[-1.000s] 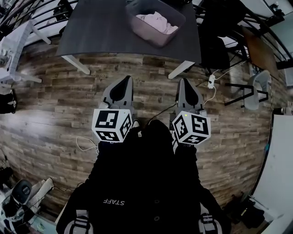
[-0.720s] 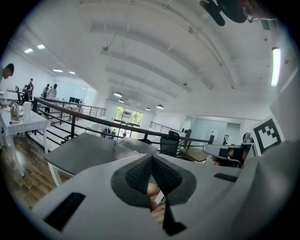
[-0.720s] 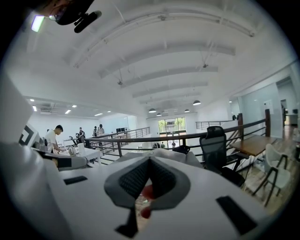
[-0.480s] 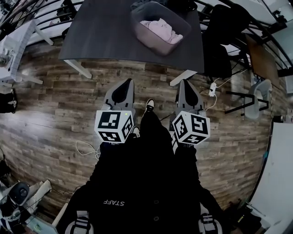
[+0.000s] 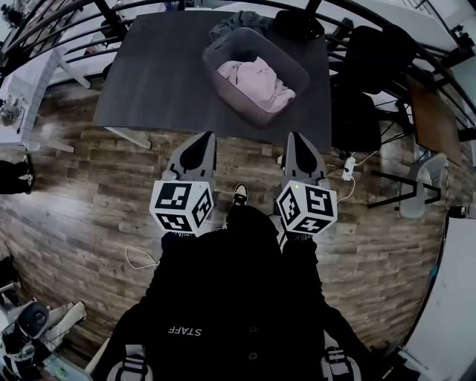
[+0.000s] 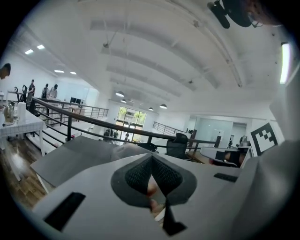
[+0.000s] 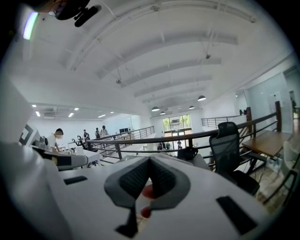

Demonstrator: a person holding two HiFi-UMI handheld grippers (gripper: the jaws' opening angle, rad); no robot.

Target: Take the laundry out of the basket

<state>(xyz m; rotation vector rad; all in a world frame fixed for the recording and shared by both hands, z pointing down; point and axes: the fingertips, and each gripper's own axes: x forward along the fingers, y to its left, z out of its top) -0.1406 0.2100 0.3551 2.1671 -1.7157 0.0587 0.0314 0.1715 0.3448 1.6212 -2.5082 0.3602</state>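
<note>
laundry [image 5: 256, 78] in basket [image 5: 238, 104], well beyond left tool [image 5: 204, 136], right tool [image 5: 292, 136]

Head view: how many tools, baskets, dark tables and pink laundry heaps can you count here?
tools: 2 (left tool, right tool)
basket: 1
dark table: 1
pink laundry heap: 1
total: 5

**Around my claws: the room itself**

Ahead of my left claw [image 5: 199, 138] and my right claw [image 5: 296, 138] stands a dark grey surface [image 5: 163, 67] on white legs. Below both claws runs a wood-plank floor [image 5: 82, 193]. A black office chair [image 5: 372, 59] sits ahead and to the right of my right claw, and a white plug block [image 5: 346, 168] lies on the floor just right of that claw. A white cable [image 5: 137, 257] loops behind my left claw. A black railing [image 5: 59, 22] curves beyond the surface, and a brown wooden desk [image 5: 435, 119] lies far to the right.
</note>
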